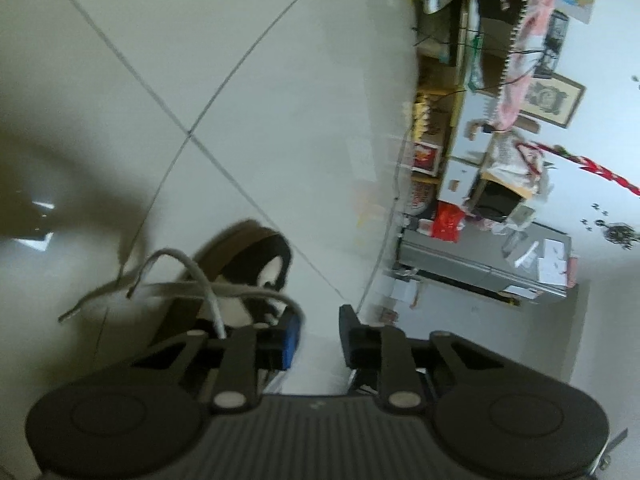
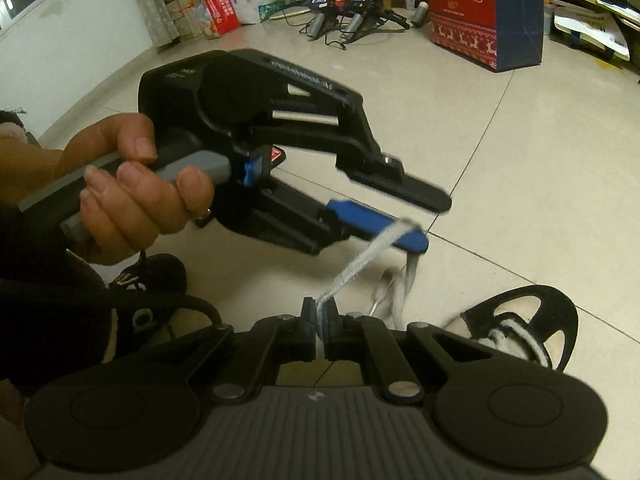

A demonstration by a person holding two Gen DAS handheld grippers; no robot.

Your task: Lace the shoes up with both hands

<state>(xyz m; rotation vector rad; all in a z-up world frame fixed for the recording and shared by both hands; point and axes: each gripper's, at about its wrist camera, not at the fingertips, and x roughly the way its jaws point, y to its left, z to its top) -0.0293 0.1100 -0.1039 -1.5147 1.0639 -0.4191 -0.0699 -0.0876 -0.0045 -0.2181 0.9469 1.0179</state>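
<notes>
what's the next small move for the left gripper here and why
Probably shut the left gripper on the lace. Its fingers stand open, with the lace draped over the blue finger and unpinched, while the right gripper pinches the same lace. The shoe lies below.

Dim, warm indoor light – the floor (image 1: 280,80) shows soft glare and a dark shadow (left); fisheye bending, motion blur throughout.

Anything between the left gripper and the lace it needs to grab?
Nothing visible. The left gripper is open, and the grey lace already lies over its blue finger, running down to the right gripper, which is shut on it.
</notes>
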